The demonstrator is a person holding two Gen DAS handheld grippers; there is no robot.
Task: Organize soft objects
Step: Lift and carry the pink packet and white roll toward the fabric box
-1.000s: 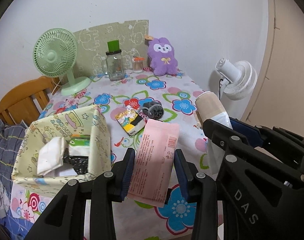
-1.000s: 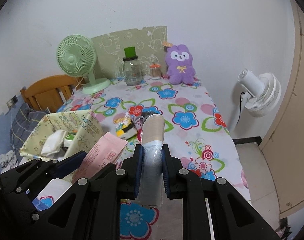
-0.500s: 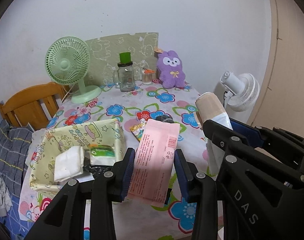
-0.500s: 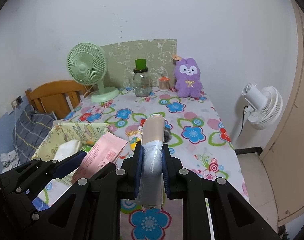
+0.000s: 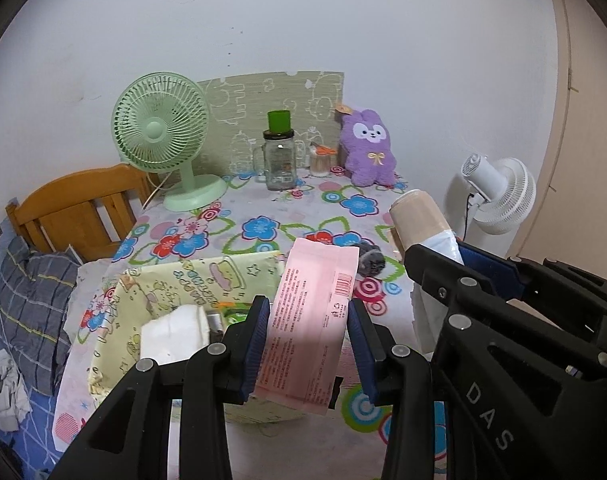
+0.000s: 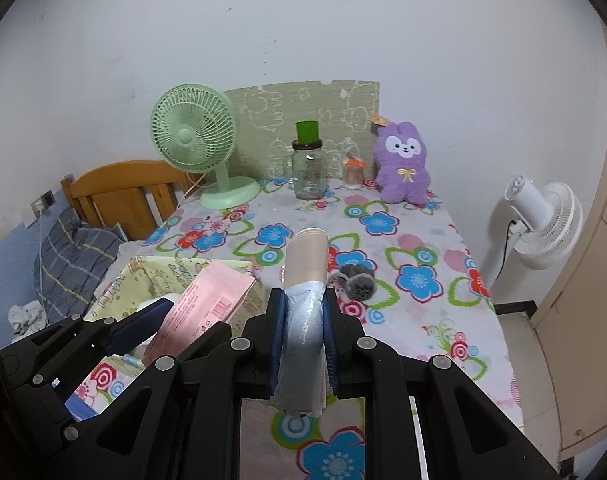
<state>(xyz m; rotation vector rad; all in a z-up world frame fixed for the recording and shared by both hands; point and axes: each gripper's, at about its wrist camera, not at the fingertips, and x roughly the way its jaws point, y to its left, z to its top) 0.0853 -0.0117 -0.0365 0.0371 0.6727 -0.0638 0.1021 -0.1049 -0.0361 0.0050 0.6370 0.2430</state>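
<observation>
My left gripper (image 5: pixel 307 344) clamps a pink packet (image 5: pixel 309 320) at lower centre, above the yellow fabric bin (image 5: pixel 183 280) (lower left). My right gripper (image 6: pixel 303 344) squeezes a beige roll (image 6: pixel 305 276), centre frame, over the floral tablecloth (image 6: pixel 415 248).

Black left tool (image 5: pixel 307 344), blue pads (image 5: pixel 259 340), silver screws, "DAS" lettering.

**Occlusions**

Pink packet (image 5: pixel 311 320) hides the yellow fabric bin (image 5: pixel 183 280) interior's right part and most of the green item (image 5: pixel 233 307). Packet print too small to read. Grey fuzzy object (image 6: pixel 357 283) unidentifiable.
</observation>
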